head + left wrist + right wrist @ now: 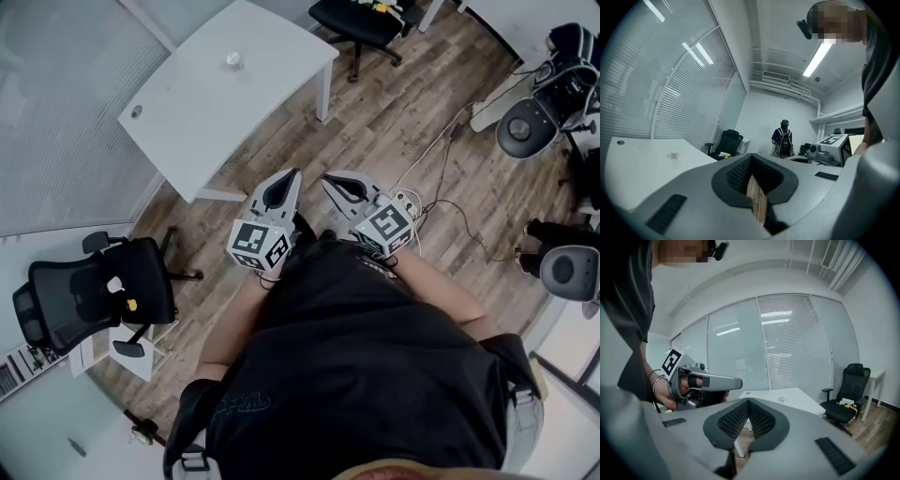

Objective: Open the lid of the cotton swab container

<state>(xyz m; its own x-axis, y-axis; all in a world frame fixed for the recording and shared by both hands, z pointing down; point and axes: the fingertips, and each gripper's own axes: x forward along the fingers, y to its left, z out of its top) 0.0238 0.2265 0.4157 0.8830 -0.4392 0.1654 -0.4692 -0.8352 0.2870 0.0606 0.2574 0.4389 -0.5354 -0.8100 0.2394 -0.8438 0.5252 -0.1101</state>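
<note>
The cotton swab container (pixel 233 60) is a small pale cylinder standing alone on the white table (pixel 197 112), far ahead of me. It shows tiny in the left gripper view (pixel 674 155) and in the right gripper view (pixel 780 399). I hold both grippers close to my body, over the wooden floor and well short of the table. My left gripper (pixel 292 176) is shut with nothing in it, its tips together (pixel 751 159). My right gripper (pixel 328 178) is likewise shut and empty (pixel 748 401). The two point forward side by side.
A black office chair (pixel 103 291) stands at my left, another (pixel 361 23) beyond the table. Cables (pixel 441 159) run over the floor at right, near grey stools (pixel 525 127). A window wall with blinds (pixel 56 103) runs along the left. A person (pixel 783 138) stands far off.
</note>
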